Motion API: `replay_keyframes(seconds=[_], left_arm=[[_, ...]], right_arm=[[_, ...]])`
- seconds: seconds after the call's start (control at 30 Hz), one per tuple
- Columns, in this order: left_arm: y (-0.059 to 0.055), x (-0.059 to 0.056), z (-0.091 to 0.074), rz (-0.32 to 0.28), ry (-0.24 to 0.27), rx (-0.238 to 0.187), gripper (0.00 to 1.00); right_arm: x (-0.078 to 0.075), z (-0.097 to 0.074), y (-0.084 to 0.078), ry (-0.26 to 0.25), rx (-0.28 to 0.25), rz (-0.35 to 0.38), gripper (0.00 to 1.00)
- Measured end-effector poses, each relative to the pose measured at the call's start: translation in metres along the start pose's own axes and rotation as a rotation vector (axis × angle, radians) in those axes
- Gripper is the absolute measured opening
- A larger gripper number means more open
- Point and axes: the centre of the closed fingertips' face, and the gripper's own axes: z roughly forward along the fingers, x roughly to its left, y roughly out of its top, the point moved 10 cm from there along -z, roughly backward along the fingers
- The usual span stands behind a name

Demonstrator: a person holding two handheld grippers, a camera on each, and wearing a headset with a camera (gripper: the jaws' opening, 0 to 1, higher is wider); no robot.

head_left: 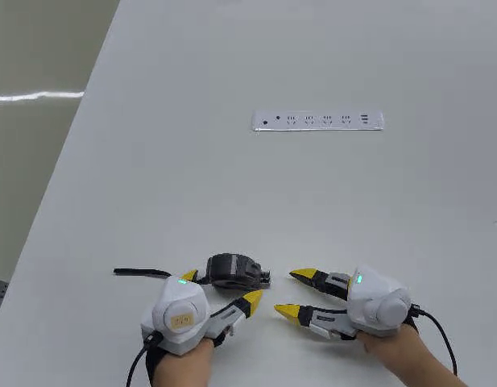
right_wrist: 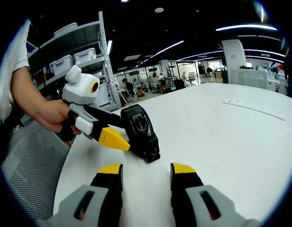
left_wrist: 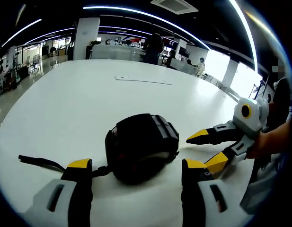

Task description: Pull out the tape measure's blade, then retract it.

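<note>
Looking at the bench, the left gripper has its yellow-tipped jaws spread wide around the chunky black tape measure, which sits on the smooth white table close to the person. Can't tell if either jaw actually touches it. The right gripper is gaping too, holding nothing, tips just beside the tape's nose, and the case looks ribbed and rubbery with a thin black strap lying flat off to the left.

White-bodied, yellow-tipped left gripper: fingers spread wide, hand-held low. Matching right gripper: fingers parted, tips aimed toward the left one.
</note>
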Motion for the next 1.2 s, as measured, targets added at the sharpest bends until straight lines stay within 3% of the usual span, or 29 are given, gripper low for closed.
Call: replay_keyframes(seconds=[0.37,0.47,0.73,1.07,1.2], left_arm=[[0.002,0.004,-0.008,0.042,-0.072,-0.029,0.74],[0.001,0.006,-0.011,0.029,-0.091,-0.026,0.74],[-0.005,0.011,-0.021,0.088,-0.116,-0.01,0.73],[-0.007,0.02,-0.036,0.072,-0.153,-0.024,0.74],[-0.012,0.024,-0.041,0.079,-0.154,-0.008,0.74]], right_arm=[[0.01,-0.012,0.001,-0.037,-0.021,0.019,0.4],[0.014,-0.016,0.0,-0.049,-0.02,0.02,0.41],[0.02,-0.024,-0.004,-0.069,-0.032,0.045,0.44],[0.026,-0.035,-0.006,-0.095,-0.028,0.057,0.46],[0.027,-0.04,-0.007,-0.11,-0.021,0.069,0.49]])
